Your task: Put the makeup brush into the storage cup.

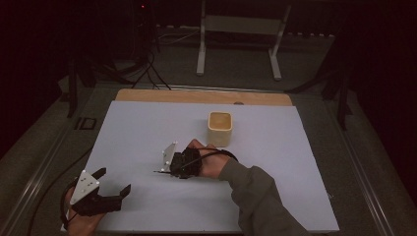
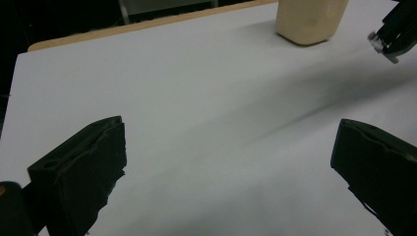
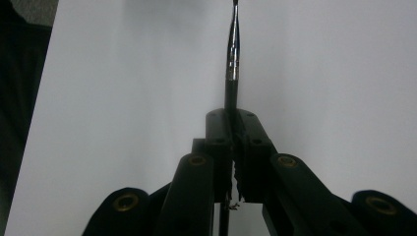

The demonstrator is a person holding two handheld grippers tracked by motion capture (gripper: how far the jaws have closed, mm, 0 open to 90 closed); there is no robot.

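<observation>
My right gripper (image 1: pixel 169 171) hovers over the middle of the white sheet (image 1: pixel 142 128), pointing left. It is shut on a thin black stick (image 3: pixel 232 54) with a silver metal collar, much like a small brush. The stick runs straight out past the closed jaws (image 3: pixel 235 120), and its tip (image 1: pixel 157 172) pokes out to the left. A beige cup (image 1: pixel 220 128) stands upright just behind that hand, and its base (image 2: pixel 310 19) appears in the left gripper view. My left gripper (image 1: pixel 114 181) rests at the sheet's front left corner, open, with nothing between its jaws (image 2: pixel 231 157).
The sheet lies on a wooden table whose bare edge (image 1: pixel 201 96) shows at the back. A white metal stand (image 1: pixel 238 29) and dark cables (image 1: pixel 147 69) sit on the floor beyond. A small black box (image 1: pixel 86 123) lies left of the table.
</observation>
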